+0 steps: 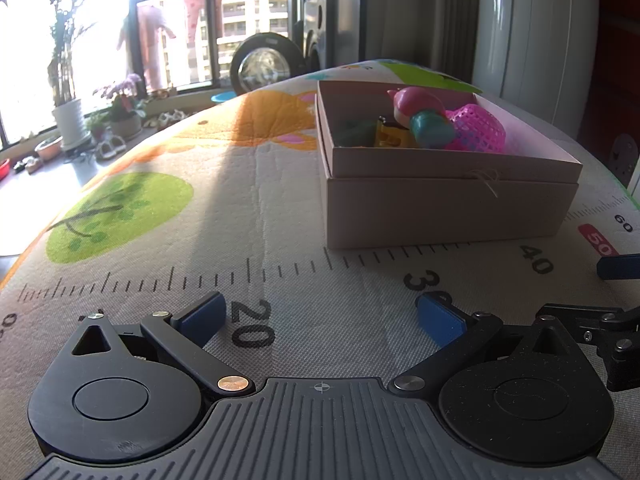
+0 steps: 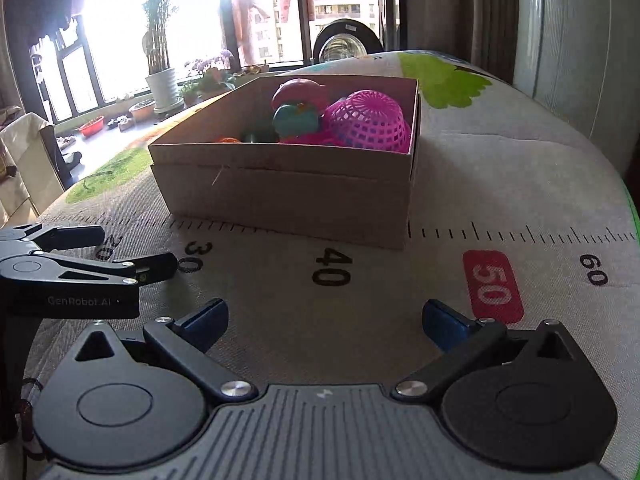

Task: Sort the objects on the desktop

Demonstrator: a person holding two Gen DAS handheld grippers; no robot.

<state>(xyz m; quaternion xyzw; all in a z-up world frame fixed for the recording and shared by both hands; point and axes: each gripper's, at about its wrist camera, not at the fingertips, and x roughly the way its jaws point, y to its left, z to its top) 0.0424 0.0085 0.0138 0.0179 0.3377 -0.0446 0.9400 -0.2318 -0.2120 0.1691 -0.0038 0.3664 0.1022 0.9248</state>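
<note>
A brown cardboard box stands on the printed mat, ahead and to the right of my left gripper. It holds a pink and teal toy figure, a magenta mesh ball, and green and yellow toys. My left gripper is open and empty, low over the mat. In the right wrist view the box is straight ahead with the toy figure and mesh ball inside. My right gripper is open and empty. The left gripper shows at the left, open.
The mat has a printed ruler scale and cartoon trees. Its far and side edges curve away. Beyond are windows, potted plants and a washing machine. The right gripper's fingers show at the right edge of the left view.
</note>
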